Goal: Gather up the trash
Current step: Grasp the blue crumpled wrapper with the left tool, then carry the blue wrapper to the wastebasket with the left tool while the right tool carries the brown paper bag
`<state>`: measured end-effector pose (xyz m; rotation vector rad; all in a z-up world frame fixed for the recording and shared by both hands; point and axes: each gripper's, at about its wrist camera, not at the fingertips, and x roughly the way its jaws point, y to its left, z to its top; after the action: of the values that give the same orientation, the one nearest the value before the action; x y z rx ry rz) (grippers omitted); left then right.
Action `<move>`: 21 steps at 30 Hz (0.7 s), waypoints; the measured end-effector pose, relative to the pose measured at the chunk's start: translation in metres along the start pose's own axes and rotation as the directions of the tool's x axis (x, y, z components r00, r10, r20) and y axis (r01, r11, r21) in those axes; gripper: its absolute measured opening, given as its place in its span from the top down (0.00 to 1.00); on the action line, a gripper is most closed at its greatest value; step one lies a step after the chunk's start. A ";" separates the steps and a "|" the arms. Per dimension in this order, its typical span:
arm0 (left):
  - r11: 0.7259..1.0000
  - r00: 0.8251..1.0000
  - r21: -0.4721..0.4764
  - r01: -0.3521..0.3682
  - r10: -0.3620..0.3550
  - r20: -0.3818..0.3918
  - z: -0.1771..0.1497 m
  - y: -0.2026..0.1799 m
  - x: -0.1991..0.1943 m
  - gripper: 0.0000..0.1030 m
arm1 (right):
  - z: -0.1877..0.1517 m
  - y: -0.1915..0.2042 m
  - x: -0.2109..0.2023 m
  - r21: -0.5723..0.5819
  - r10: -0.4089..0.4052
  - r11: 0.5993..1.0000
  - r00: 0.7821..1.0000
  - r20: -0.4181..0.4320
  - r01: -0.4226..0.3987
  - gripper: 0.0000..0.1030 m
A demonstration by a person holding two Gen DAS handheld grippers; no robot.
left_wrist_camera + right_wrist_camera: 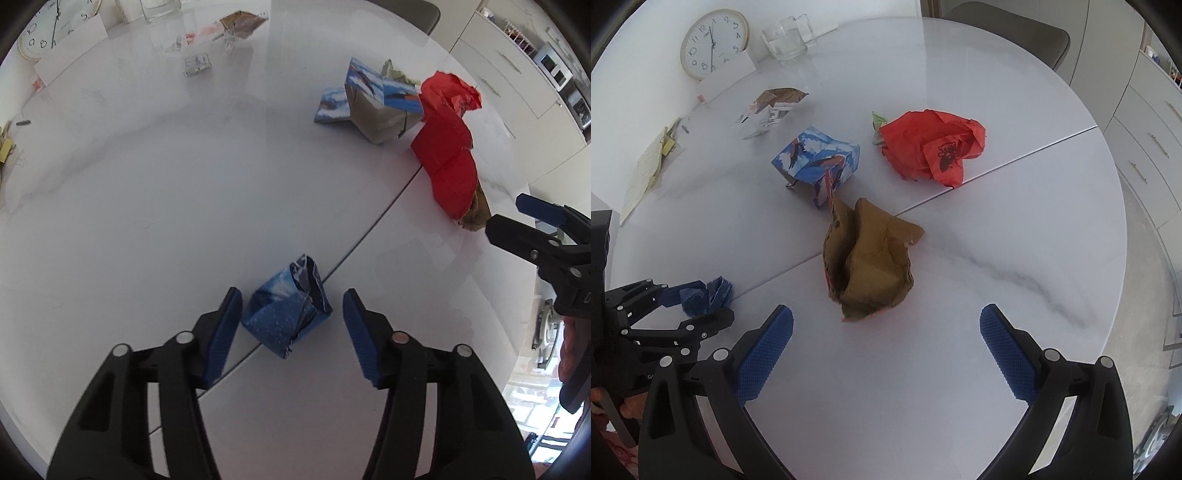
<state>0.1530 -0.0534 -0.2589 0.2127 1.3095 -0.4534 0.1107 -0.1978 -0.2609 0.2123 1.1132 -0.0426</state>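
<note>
- Leaning at the upper left of the right wrist view: a wall clock [714, 44], with a glass container [788, 38] just to its right.
- Lying along the left edge of the white surface [960, 258]: a cream paper sheet [644, 173].
- Reaching in at lower left of that view: the left gripper [701, 306], straddling a small crumpled blue paper [709, 293].
- Showing in the left wrist view as the left gripper [291, 326] spread partway, blue pads on either side of the blue paper [290, 317], the left pad just beside it, the right pad apart from it; not pinching.
- Sitting left of centre, further back: a blue patterned box [818, 160].
- Lying at centre frame, over the surface's seam: a torn brown cardboard piece [871, 262], ahead of the right gripper [886, 332].
- Standing spread wide and empty: the right gripper, well apart from the cardboard on both sides.
- Resting upper right of centre: a crumpled red paper [931, 147].
</note>
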 end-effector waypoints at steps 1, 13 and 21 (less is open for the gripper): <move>1.000 1.000 0.002 -0.002 0.002 0.003 0.000 0.000 0.000 0.54 | 0.001 0.000 0.002 -0.001 0.002 1.000 1.000 -0.003 -0.002 0.02; 1.000 1.000 -0.004 0.012 -0.012 0.028 0.006 0.004 -0.007 0.62 | 0.014 0.005 0.014 -0.025 -0.002 1.000 1.000 -0.007 0.002 0.02; 1.000 0.999 0.003 0.006 -0.006 0.050 0.003 0.005 -0.022 0.62 | 0.028 0.019 0.030 -0.104 -0.051 0.993 0.999 -0.003 0.050 0.16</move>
<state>0.1542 -0.0458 -0.2376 0.1988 1.2608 -0.4633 0.1510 -0.1827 -0.2733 0.0908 1.1228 -0.0288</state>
